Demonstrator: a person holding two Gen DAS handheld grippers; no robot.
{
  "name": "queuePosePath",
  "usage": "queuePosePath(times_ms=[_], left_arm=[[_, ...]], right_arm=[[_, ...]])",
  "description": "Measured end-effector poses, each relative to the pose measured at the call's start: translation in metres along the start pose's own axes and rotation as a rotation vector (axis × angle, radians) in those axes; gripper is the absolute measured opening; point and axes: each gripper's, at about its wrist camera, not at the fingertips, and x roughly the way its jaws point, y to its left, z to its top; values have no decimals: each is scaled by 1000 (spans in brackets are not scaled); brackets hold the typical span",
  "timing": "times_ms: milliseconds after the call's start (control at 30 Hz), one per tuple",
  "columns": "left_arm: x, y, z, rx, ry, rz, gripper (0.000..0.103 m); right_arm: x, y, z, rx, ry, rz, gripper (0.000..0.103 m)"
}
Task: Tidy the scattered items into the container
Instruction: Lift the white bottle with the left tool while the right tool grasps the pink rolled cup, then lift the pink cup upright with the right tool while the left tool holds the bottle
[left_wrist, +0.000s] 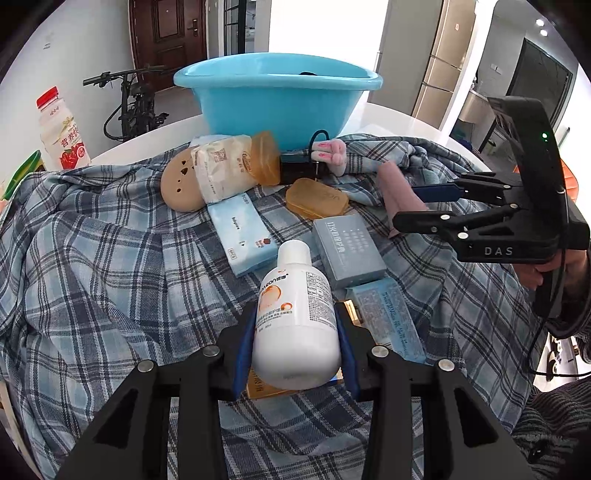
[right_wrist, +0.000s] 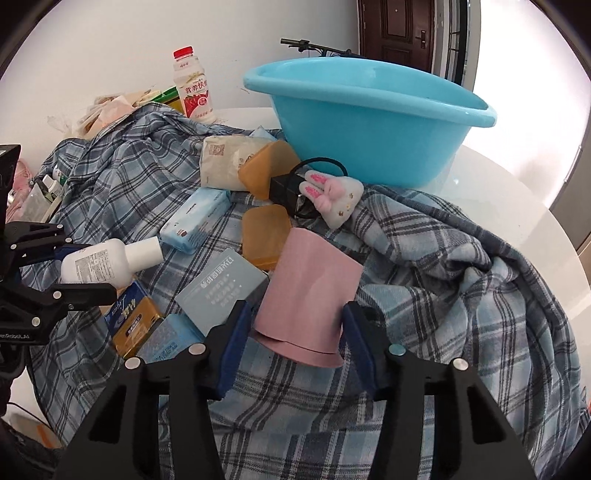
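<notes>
The left gripper (left_wrist: 295, 354) is squeezed tight around a white bottle (left_wrist: 295, 317). The bottle is smooth and round, with a white cap and small printed words plus an orange picture on its side. Its cap points toward 12 o'clock, at the blue tub (left_wrist: 277, 96). In the right wrist view the same bottle sits at 9 o'clock, held above the plaid cloth (left_wrist: 110, 258).

The right gripper (right_wrist: 297, 332) has closed on a pink pouch (right_wrist: 310, 295). The pouch is flat, soft pink and plain, with no words showing. Blue pads (right_wrist: 232, 347) press on both of its sides. It lies just past the middle of the cloth, and the tub is at 12 o'clock from it.

Still lying on the cloth are a grey-blue box (right_wrist: 221, 288), a pale blue tissue pack (right_wrist: 195, 218), two brown soap-like blocks (right_wrist: 266, 232), a cream bag (right_wrist: 225, 162) and a bunny toy (right_wrist: 336, 199). The bunny toy is right beside the tub
</notes>
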Motion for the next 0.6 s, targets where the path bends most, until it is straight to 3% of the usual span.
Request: queuePosePath(times_ms=[267, 600], left_arm=[[2, -5, 3, 14, 7, -4, 42], [4, -3, 4, 14, 20, 5, 42]], right_arm=[[18, -13, -3, 72, 59, -76, 59], [26, -16, -11, 91, 73, -5, 59]])
